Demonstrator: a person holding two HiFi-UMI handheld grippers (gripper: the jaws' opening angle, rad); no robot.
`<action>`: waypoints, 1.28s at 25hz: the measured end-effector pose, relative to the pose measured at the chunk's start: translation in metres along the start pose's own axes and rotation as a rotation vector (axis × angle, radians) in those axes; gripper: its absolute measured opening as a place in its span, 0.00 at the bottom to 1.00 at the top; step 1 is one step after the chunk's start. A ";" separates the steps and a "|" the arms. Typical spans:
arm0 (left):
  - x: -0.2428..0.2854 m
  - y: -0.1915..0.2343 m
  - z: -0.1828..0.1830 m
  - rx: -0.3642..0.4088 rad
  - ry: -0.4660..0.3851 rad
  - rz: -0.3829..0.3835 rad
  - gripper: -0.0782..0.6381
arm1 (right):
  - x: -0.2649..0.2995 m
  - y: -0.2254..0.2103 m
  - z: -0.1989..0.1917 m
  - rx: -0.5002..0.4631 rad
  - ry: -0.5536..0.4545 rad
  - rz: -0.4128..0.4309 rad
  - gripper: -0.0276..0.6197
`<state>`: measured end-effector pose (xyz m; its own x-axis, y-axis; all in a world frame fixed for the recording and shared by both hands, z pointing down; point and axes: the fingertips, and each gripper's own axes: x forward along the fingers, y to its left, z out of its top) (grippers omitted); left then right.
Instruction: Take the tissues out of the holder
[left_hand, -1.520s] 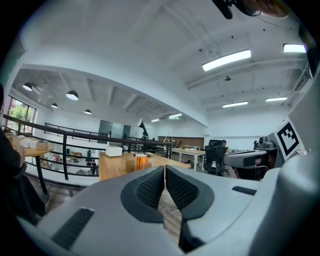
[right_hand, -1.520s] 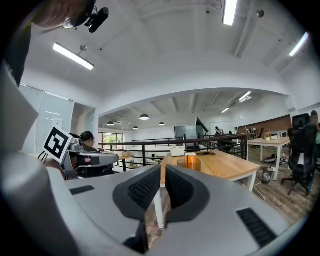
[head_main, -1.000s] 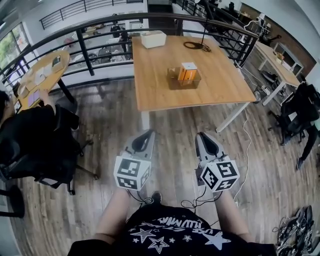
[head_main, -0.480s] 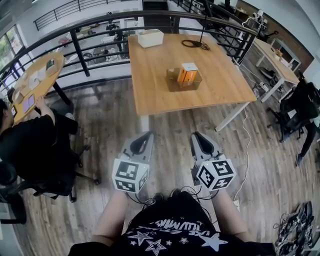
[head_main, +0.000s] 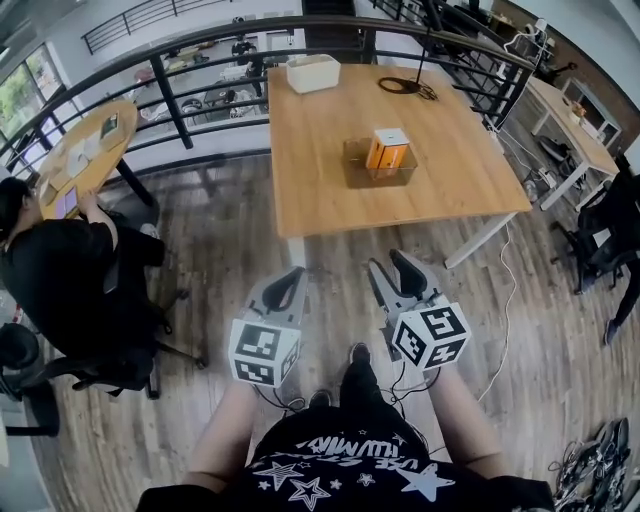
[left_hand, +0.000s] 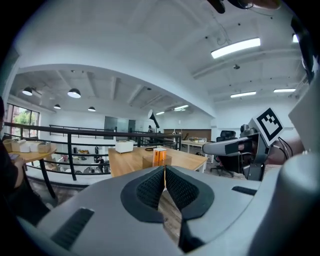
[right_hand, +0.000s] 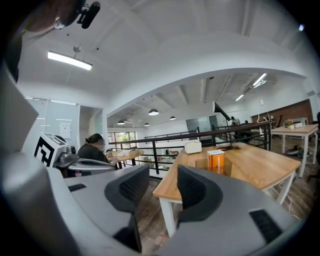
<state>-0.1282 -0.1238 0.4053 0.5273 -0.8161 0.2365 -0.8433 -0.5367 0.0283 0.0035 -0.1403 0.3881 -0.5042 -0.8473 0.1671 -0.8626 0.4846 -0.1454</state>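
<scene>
Approach stage: orange-and-white tissue pack (head_main: 388, 148) upright in clear rectangular holder (head_main: 360, 172) on light wooden table (head_main: 320, 170), well ahead; left gripper (head_main: 288, 283) closed, empty; right gripper (head_main: 390, 265) jaws opening on nothing, presumably readying a pinch.

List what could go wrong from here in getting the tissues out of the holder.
1. The holder seems to stand loose on the table; pulling the tissue pack may drag it along, and the left gripper is shut, not ready to steady it.
2. Cables by the feet might snag on the walk over.
</scene>
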 end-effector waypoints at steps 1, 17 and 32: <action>0.008 0.003 0.000 -0.010 0.004 0.007 0.13 | 0.006 -0.005 0.000 -0.006 0.005 0.014 0.29; 0.166 0.005 0.053 0.025 0.000 0.081 0.13 | 0.084 -0.156 0.044 0.016 -0.006 0.057 0.30; 0.234 -0.002 0.067 0.039 0.008 0.197 0.13 | 0.123 -0.246 0.044 0.055 0.007 0.101 0.21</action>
<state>0.0038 -0.3285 0.3957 0.3516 -0.9046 0.2412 -0.9253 -0.3749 -0.0572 0.1554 -0.3734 0.4015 -0.5892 -0.7928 0.1559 -0.8036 0.5549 -0.2152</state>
